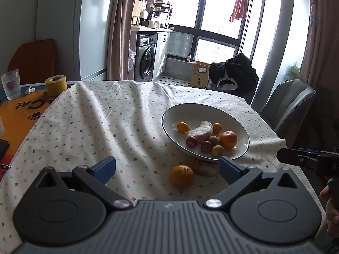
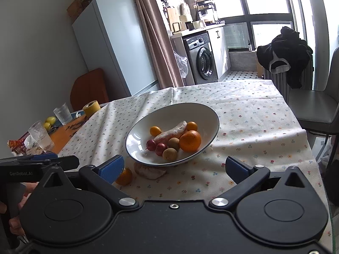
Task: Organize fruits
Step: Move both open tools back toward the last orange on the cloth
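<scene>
Both sets of tongs hung spread wide and empty above the near edge of the counter (image 1: 89, 114), which was covered in a flowered cloth. The left tongs (image 1: 167, 169) had the loose mandarin (image 1: 182, 175) lying just ahead, between their blue pads and slightly toward the right one. Beyond it, touching the underside of the white bowl (image 1: 169, 114), sat a netted fruit (image 1: 201, 168), apparently wrapped in foam mesh. From the right tongs (image 2: 174, 167) the same mandarin (image 2: 124, 176) lay off to the left, half hidden behind the left pad, with the netted fruit (image 2: 149, 172) ahead and left of centre.

The bowl (image 2: 135, 135) already held 1 large mandarin, 2 small orange fruits, 2 red ones, 2 brown ones and another netted piece, so 2 items seemed left outside.

The mandarin would likely be light, round and prone to roll, with soft skin that bruises under a hard squeeze; taking it across its widest middle, pads level, looked safest. The netted fruit probably offered more grip but a spongy surface, best pinched across its short width. The ceramic bowl's rim looked easy to knock.
</scene>
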`<state>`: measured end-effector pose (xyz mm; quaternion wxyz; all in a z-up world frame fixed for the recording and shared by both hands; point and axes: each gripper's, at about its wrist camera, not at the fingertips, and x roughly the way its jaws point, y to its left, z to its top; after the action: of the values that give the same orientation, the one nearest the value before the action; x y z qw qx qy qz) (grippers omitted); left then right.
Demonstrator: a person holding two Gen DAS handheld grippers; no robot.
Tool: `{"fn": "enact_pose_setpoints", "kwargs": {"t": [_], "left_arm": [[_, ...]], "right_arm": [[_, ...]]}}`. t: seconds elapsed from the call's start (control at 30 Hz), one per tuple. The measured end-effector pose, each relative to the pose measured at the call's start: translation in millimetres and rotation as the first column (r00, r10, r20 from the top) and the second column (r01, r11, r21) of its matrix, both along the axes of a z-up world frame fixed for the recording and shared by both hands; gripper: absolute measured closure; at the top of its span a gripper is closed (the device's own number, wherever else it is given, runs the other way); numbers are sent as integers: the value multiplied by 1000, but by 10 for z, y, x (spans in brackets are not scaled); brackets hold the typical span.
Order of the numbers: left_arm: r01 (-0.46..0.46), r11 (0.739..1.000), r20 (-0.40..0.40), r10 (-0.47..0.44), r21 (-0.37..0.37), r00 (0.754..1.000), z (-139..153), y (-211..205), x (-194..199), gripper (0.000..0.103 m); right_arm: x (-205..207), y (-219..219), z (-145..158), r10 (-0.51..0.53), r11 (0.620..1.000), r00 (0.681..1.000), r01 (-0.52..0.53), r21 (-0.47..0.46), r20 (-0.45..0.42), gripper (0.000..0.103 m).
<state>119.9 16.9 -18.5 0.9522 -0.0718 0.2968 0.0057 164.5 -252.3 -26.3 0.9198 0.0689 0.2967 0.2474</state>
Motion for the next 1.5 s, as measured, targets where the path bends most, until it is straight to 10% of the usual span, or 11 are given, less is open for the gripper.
{"fn": "enact_pose_setpoints", "kwargs": {"t": [1.13,1.5], "left_arm": [[35,999,-82,-38,-41,996,-456,-2,307,4],[84,995,-134,-91,-56,987,-667,-78,474,31]], "right_arm": [[87,201,-298,-41,999,996,40,-9,-73,0],[192,317,-444,-16,999,994,12,-33,-108,7]]}}
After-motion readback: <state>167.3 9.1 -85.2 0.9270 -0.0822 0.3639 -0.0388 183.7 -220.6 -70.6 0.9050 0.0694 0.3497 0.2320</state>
